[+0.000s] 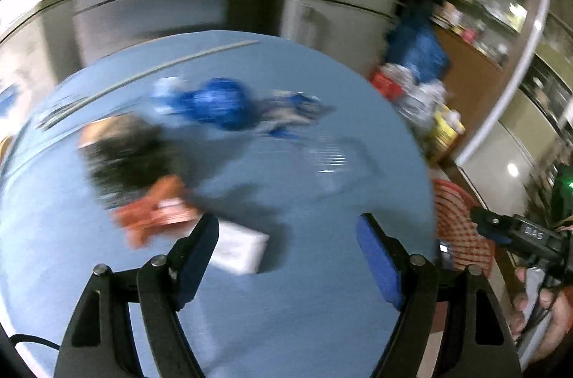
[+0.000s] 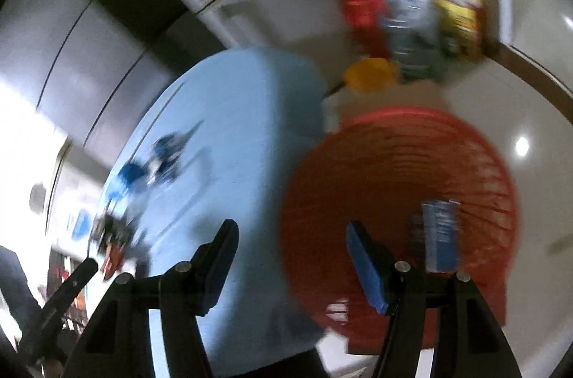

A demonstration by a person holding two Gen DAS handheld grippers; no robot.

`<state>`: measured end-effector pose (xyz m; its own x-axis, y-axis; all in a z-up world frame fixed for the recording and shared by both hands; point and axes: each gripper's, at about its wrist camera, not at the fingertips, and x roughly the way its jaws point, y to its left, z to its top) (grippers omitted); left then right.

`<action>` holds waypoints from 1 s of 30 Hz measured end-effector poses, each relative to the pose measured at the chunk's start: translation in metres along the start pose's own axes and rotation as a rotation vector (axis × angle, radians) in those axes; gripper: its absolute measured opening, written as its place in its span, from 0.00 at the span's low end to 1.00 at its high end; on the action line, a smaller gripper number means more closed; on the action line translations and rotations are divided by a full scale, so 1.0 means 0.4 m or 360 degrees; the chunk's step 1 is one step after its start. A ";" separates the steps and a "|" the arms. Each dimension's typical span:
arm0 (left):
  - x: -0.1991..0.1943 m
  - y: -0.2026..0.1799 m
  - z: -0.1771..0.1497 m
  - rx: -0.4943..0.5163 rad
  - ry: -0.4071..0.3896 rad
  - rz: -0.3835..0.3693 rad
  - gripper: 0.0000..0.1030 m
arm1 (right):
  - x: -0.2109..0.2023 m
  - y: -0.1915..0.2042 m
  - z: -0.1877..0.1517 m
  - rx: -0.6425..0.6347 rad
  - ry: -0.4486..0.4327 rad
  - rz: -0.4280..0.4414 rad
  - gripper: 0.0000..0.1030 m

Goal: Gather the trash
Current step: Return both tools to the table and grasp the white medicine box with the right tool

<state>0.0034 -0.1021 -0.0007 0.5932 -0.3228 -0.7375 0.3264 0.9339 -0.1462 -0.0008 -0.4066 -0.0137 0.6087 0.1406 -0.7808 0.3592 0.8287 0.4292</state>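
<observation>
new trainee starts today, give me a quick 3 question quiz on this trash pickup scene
1. True or false: the left gripper is shut on a piece of trash.
2. Multiple choice: where is the red basket relative to the blue table?
A. on top of it
B. on the floor beside it
C. under it
3. Fill in: the right gripper hangs open over the edge of the basket, which already holds a blue ____.

Key
1. False. Its jaws stand wide apart above the white card, with the orange wrapper and blue wrapper also on the table.
2. B
3. carton
</observation>
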 end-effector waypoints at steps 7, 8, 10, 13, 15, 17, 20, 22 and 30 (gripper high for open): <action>-0.051 0.260 -0.052 -0.0272 -0.0041 0.0202 0.78 | 0.139 0.307 -0.048 -0.0507 0.0250 0.0236 0.64; -0.054 0.288 -0.060 -0.0310 -0.0038 0.0218 0.78 | 0.153 0.336 -0.058 -0.0563 0.0275 0.0253 0.64; -0.060 0.347 -0.080 -0.0402 -0.0040 0.0248 0.78 | 0.194 0.425 -0.088 -0.0755 0.0361 0.0305 0.64; -0.064 0.395 -0.096 -0.0500 -0.0037 0.0256 0.78 | 0.243 0.516 -0.128 -0.1010 0.0454 0.0361 0.64; -0.062 0.407 -0.096 -0.0517 -0.0040 0.0255 0.78 | 0.274 0.557 -0.141 -0.1123 0.0505 0.0369 0.64; -0.057 0.412 -0.092 -0.0514 -0.0042 0.0244 0.78 | 0.302 0.587 -0.150 -0.1207 0.0537 0.0377 0.64; -0.049 0.398 -0.074 -0.0463 -0.0038 0.0189 0.78 | 0.336 0.622 -0.154 -0.1327 0.0554 0.0401 0.65; -0.036 0.380 -0.052 -0.0383 -0.0027 0.0143 0.78 | 0.351 0.638 -0.156 -0.1388 0.0548 0.0419 0.65; -0.015 0.375 0.012 -0.0348 -0.0045 0.0076 0.78 | 0.373 0.639 -0.160 -0.1474 0.0515 0.0422 0.64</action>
<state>0.0523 0.0393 -0.0150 0.6254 -0.2789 -0.7288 0.1321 0.9583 -0.2534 0.1365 -0.1390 -0.0495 0.3189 0.4069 -0.8560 -0.5325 0.8241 0.1934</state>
